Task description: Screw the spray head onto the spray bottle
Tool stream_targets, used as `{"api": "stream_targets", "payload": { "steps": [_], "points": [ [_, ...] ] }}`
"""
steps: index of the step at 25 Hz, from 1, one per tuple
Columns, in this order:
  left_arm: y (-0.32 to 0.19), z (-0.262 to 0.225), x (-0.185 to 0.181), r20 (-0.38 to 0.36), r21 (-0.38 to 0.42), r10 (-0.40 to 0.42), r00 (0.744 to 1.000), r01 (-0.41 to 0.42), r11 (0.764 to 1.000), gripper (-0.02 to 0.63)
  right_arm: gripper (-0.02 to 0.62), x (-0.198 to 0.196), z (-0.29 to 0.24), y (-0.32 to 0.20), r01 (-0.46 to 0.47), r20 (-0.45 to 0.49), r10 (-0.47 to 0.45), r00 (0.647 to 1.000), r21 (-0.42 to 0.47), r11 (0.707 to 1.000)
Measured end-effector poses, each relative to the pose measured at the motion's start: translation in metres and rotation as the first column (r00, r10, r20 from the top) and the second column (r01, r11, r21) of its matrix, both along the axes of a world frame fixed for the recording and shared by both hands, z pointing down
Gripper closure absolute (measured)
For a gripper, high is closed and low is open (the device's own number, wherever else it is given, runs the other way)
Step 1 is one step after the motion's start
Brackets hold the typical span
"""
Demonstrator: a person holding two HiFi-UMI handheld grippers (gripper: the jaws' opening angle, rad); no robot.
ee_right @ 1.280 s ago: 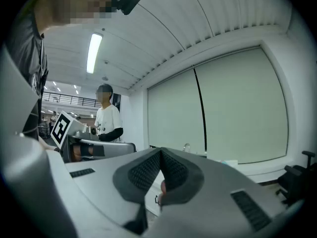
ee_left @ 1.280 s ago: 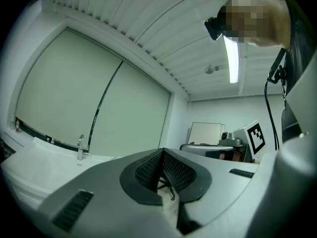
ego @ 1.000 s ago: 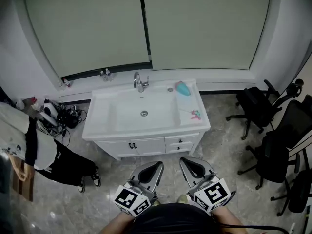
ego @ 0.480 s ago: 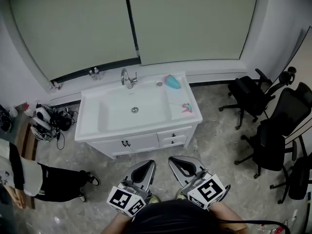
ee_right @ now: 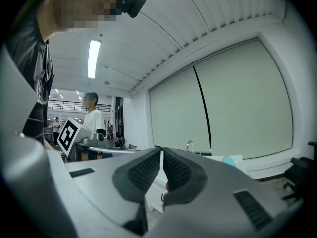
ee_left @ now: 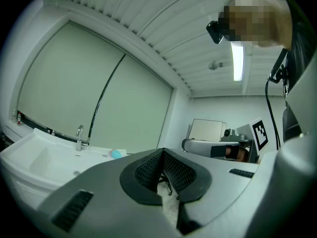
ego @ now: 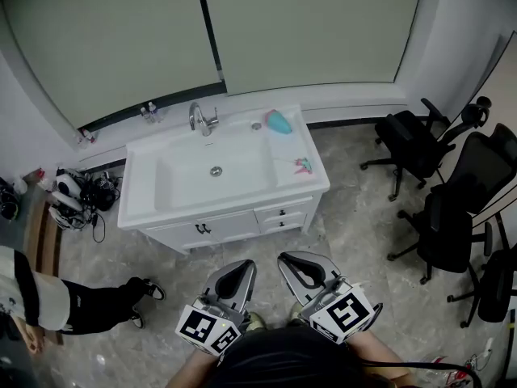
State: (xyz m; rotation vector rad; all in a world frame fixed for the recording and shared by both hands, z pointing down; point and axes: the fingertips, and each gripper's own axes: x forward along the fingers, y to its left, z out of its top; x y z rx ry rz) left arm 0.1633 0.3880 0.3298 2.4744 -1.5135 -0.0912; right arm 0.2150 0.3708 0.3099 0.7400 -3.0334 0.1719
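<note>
Though seen only small and far off, teal spray bottle (ego: 279, 121) resting at the back right of the white desk (ego: 139, 196), just right of the basin (ego: 186, 176) and not far from the faucet (ego: 202, 120). Nearer the front edge on the same side, well apart from the bottle, a small pink and teal item, probably the spray head (ego: 303, 166); too tiny to confirm.

Judged light, thin-walled plastic, smooth and rounded, so apt to slip, roll or dent under a hard squeeze. Best taken across the middle of the body with one tool, firmly enough to resist the twist of screwing. Spray head judged stiffer but awkward in shape; best held by the collar or neck, not the trigger.

Low in the head view, left tool (ego: 241, 267) and right tool (ego: 291, 261) side by side, both closed tip to tip with nothing between the pads, well short of the desk.

Off to the right, black office chairs (ego: 420, 144) on a marbled floor (ego: 355, 233).
</note>
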Motion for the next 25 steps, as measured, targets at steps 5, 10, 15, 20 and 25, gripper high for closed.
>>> {"api": "stream_targets", "payload": {
  "steps": [5,10,15,20,25],
  "points": [
    [-0.010,0.004,0.024,0.003,-0.006,0.004,1.000,-0.004,1.000,0.611,0.601,0.024,0.006,-0.011,0.001,0.013,-0.001,1.000,-0.015,1.000],
    [-0.031,0.005,0.049,-0.011,-0.005,0.005,1.000,-0.005,1.000,0.611,0.600,0.054,0.016,-0.033,-0.003,0.025,0.005,1.000,-0.052,0.999],
    [-0.052,0.011,0.066,0.008,-0.025,-0.014,1.000,0.014,1.000,0.611,0.595,0.078,0.026,-0.058,-0.007,0.043,0.011,0.999,-0.081,0.997],
    [-0.076,0.017,0.067,0.014,-0.048,-0.029,0.999,0.030,0.998,0.611,0.595,0.086,0.033,-0.081,-0.024,0.048,0.029,0.998,-0.109,0.994],
    [-0.112,0.026,0.058,0.007,-0.063,-0.004,1.000,0.004,0.998,0.611,0.595,0.074,0.041,-0.114,-0.039,0.032,0.043,0.999,-0.123,0.992]
  ]
}}
